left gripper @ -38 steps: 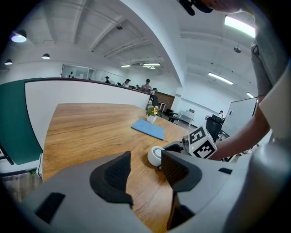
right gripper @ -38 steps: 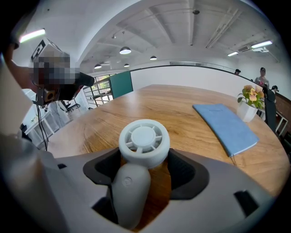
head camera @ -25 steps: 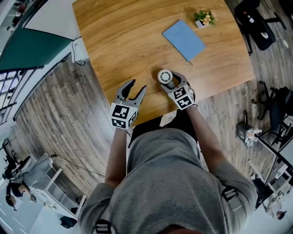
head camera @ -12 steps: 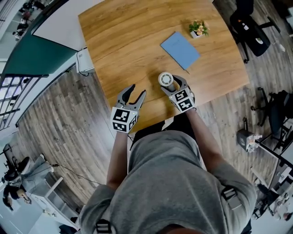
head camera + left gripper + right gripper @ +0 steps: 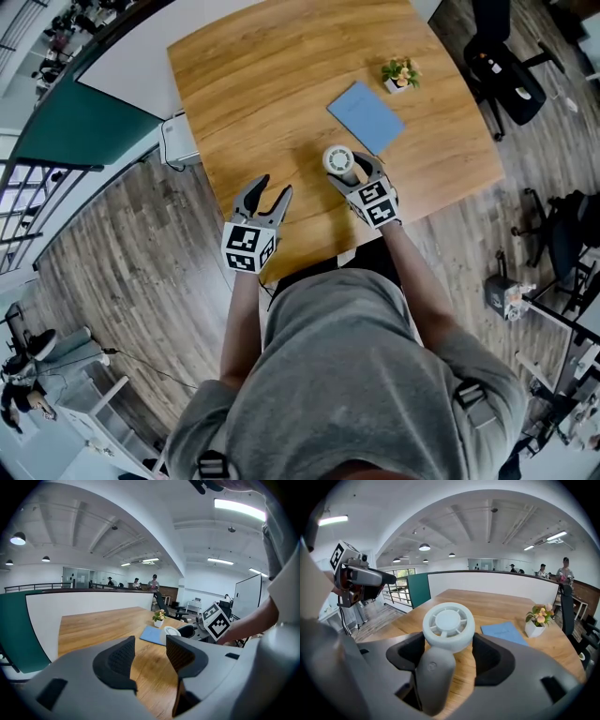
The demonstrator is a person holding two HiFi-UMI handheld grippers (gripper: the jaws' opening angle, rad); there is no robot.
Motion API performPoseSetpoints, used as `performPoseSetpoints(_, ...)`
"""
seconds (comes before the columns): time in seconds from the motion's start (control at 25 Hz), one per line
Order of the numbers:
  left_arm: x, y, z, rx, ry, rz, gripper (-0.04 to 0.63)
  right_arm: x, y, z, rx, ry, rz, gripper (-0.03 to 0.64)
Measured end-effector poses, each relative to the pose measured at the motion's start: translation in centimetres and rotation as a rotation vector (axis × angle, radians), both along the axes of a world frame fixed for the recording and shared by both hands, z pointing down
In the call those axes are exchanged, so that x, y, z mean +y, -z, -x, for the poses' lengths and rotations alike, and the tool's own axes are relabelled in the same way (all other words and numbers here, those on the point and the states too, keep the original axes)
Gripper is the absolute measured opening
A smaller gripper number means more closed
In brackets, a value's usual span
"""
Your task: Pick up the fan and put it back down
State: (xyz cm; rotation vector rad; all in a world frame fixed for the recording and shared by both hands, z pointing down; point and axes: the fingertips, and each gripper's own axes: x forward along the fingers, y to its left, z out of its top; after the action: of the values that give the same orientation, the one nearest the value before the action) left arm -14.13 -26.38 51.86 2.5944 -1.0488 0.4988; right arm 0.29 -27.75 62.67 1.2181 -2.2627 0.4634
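Gripping the fan [image 5: 448, 623] by its grey handle, the right gripper [image 5: 352, 172] holds it with the round white head uppermost, over the table [image 5: 272, 84] near its front edge. To the fan's left, apart from it, the left gripper [image 5: 273, 187] hovers with jaws spread and empty. Just beyond the fan lies a blue notebook [image 5: 366, 114], and farther beyond it a small plant [image 5: 398, 73].

The fan [image 5: 337, 158] is sitting between the jaws of the right gripper [image 5: 348, 172], over the near edge of the table [image 5: 253, 94]. The notebook [image 5: 366, 116] is lying just beyond it, the potted plant [image 5: 397, 73] is standing farther back, and the left gripper [image 5: 272, 186] is hovering to the fan's left.
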Motion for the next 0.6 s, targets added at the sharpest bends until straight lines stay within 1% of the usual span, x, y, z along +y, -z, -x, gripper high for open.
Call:
performPoseSetpoints(0.28,-1.0,1.4,0.6,0.002,0.019,-0.024,0.221,-1.5,3.0,-0.2,0.023,0.017,-0.049,0.328)
performPoseSetpoints(0.4,-1.1,2.1,0.3,0.0,0.008,-0.037,0.221,-1.9,4.0,-0.6,0.029,0.021,-0.068,0.328)
performPoseSetpoints(0.6,-1.3,2.9,0.1,0.008,0.003,-0.054,0.221,-2.4,5.9,-0.3,0.006,0.019,-0.099,0.328)
